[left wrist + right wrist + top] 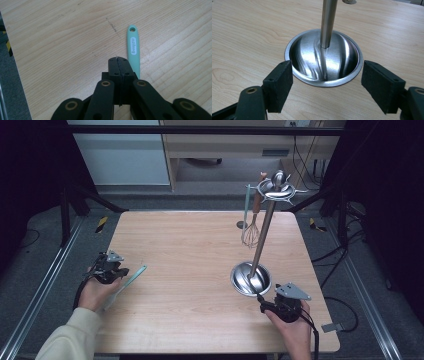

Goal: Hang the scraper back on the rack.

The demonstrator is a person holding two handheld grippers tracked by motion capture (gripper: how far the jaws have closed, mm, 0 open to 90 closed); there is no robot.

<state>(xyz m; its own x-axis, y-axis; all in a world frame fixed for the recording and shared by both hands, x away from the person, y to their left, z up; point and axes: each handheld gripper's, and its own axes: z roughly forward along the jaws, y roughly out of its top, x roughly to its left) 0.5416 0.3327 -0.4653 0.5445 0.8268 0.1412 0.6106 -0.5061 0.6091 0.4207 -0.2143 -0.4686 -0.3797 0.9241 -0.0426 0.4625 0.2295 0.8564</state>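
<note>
The left gripper (119,61), jaws pressed together, holds a mint-handled utensil (133,48) lengthwise (hanging hole pointing away).

one marking legible: white oval label on the mint-green utensil handle (133,48), upper centre-right of the left gripper view; lettering resembles "bmgzo", uncertain.

We see a pale wooden table (190,270) with fine light-brown grain lines and a few thin dark scratches. On it lies a mint-green plastic utensil handle (133,47) bearing a white oval label with green lettering. Our two matte black grippers (119,62) (327,82) show brass-coloured rivets. The shiny silver steel utensil stand (325,57) mirrors grey and white streaks across its round base.
</note>
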